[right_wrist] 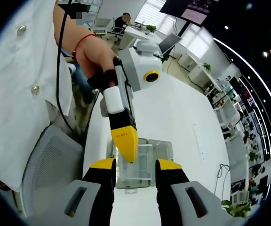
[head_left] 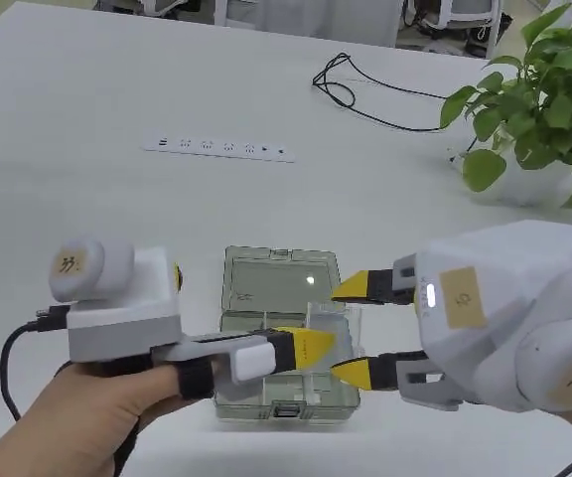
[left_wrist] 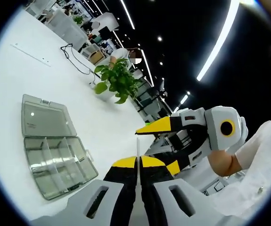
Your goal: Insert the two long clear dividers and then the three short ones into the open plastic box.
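The clear divider was hard to make out, because it was see-through and hung in front of the box. In the left gripper view we saw just its thin edge. The left gripper hid part of the box's middle. There were clear walls standing inside the box, but we could not count them for sure.

The box sat open on a white table, with its lid lying flat on the far side. Beyond the box lay a white power strip. Further off, to the right of the box, were a black cable and a green plant. The room around the table was a big office with long lights on the ceiling and more desks.

A hand held the left gripper, which reached in from the left of the box. Its yellow fingers were squeezed tight on the divider, just above the box. The right gripper came in from the right of the box. Its fingers were spread wide, one on each side of the divider. We could not tell if they touched it.
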{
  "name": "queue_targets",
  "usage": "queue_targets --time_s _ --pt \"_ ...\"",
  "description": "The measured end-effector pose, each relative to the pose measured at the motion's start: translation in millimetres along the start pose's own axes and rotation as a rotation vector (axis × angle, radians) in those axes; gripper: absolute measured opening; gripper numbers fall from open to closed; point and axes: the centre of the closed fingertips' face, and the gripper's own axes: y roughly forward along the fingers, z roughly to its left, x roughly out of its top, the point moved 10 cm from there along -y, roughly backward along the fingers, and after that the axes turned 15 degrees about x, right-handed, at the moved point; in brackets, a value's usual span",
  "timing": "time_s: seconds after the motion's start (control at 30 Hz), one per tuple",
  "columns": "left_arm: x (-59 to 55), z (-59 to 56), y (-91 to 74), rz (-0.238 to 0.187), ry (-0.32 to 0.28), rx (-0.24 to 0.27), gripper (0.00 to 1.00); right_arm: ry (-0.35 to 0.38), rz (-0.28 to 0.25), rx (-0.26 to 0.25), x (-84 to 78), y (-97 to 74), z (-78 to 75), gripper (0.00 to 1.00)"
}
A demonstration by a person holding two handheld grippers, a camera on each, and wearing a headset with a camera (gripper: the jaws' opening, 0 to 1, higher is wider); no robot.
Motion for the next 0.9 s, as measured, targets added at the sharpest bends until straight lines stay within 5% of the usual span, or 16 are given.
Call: queue_targets --time_s 0.17,0.33,0.57,0.9 --pt "-1.2 -0.9 -1.2 0.004 0.113 -0.009 0.00 0.067 -0.077 0.035 -3.4 -7.5 -4.9 0.33" --pt "-1.4 -3.6 -3.9 0.018 0.337 -0.046 0.00 0.121 -0.135 0.111 -9.8 -18.3 -11.4 0.29" --pt "0.8 -9.9 -6.4 0.007 0.578 -0.104 0.00 0.170 -0.205 0.235 -10.7 -27.3 -16.4 0.21" --pt "4.2 -18.3 -12.5 -0.025 0.746 -0.153 0.00 0.198 -0.236 0.385 -6.2 -22.3 -12.2 0.13"
